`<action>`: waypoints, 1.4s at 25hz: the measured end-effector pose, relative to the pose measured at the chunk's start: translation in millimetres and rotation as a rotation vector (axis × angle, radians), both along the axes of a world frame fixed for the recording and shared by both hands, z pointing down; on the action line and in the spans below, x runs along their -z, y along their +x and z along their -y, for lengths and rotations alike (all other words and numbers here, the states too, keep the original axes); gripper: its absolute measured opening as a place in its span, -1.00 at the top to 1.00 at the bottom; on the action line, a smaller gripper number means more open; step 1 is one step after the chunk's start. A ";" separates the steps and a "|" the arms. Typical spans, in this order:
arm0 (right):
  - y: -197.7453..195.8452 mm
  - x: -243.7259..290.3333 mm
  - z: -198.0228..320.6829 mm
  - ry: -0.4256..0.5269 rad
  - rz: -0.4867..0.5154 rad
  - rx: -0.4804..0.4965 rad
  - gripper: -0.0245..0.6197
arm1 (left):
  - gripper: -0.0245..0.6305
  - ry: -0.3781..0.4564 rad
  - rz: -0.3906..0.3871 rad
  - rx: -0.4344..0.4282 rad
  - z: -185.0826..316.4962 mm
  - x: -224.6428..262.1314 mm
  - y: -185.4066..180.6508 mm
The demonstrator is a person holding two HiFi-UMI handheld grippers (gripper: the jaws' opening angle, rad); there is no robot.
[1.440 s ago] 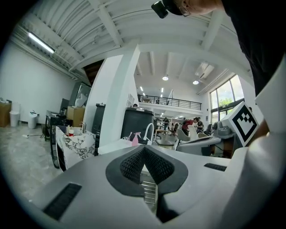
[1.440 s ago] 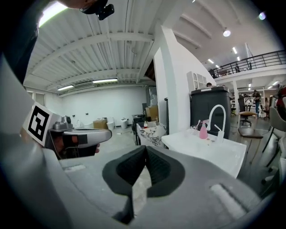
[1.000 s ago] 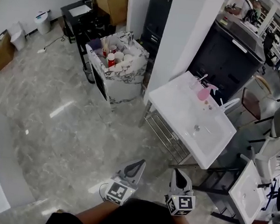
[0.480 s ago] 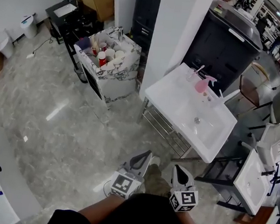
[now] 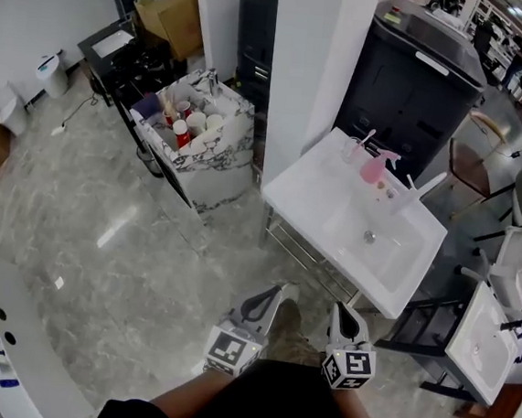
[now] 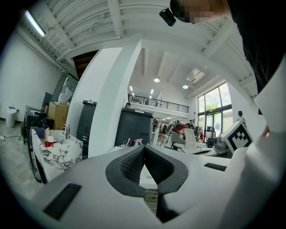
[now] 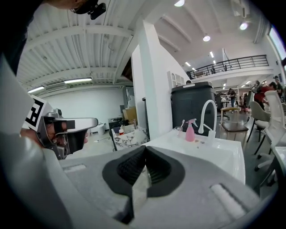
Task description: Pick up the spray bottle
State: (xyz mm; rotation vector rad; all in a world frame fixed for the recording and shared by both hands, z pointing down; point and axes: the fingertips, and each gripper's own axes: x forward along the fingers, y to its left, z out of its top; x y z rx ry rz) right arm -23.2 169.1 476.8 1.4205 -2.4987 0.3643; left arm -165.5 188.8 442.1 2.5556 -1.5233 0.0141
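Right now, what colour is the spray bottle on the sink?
The spray bottle is pink; the right gripper view shows it best.

Sink point(image 5: 286, 192): white, glossy, smooth. On its back edge, spray bottle point(image 5: 373, 168): pink translucent plastic. Under the sink, rack point(image 5: 305, 246): bright metal bars. Left of the sink, cabinet point(image 5: 223, 174): veined marble look, polished. Floor point(image 5: 82, 260): grey stone look, glossy, reflective. Left gripper point(image 6: 144, 148), right gripper point(image 7: 144, 150): matt grey shells, black ribbed pads point(image 6: 132, 165).

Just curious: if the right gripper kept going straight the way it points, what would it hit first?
The right gripper would probably meet the white sink at its near edge first, well before the pink spray bottle at its back; depth is unclear.
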 end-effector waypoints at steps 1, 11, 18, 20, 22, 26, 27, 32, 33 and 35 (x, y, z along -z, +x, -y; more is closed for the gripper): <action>4.2 0.6 13.4 0.002 0.008 -0.013 0.92 | 0.88 0.004 0.006 -0.005 11.1 -0.7 2.0; 44.3 0.9 165.1 0.001 0.031 -0.070 0.92 | 0.88 -0.015 0.018 -0.019 148.9 -3.2 30.6; 49.1 -3.8 271.0 0.026 0.054 -0.085 0.92 | 0.88 -0.081 -0.073 -0.028 240.5 -28.7 47.8; 46.7 -1.8 298.6 0.045 0.043 -0.080 0.92 | 0.88 -0.098 -0.074 -0.019 262.8 -35.0 49.9; 45.6 -4.6 324.0 0.043 0.048 -0.090 0.92 | 0.88 -0.108 -0.049 -0.022 282.6 -40.4 53.6; 48.6 -26.3 369.2 0.002 0.034 -0.148 0.92 | 0.88 -0.107 -0.020 -0.025 319.1 -45.7 60.2; 47.3 -33.5 380.0 -0.006 0.013 -0.152 0.92 | 0.88 -0.102 -0.011 -0.019 327.7 -46.1 60.5; 49.3 -65.6 430.7 -0.036 -0.018 -0.216 0.92 | 0.88 -0.106 0.017 -0.004 362.5 -58.3 63.1; 52.1 -71.0 439.7 -0.040 -0.017 -0.235 0.92 | 0.88 -0.111 0.010 -0.003 367.7 -63.0 65.6; 60.7 -80.8 456.5 -0.045 -0.028 -0.268 0.92 | 0.88 -0.115 -0.026 -0.004 378.5 -71.9 75.8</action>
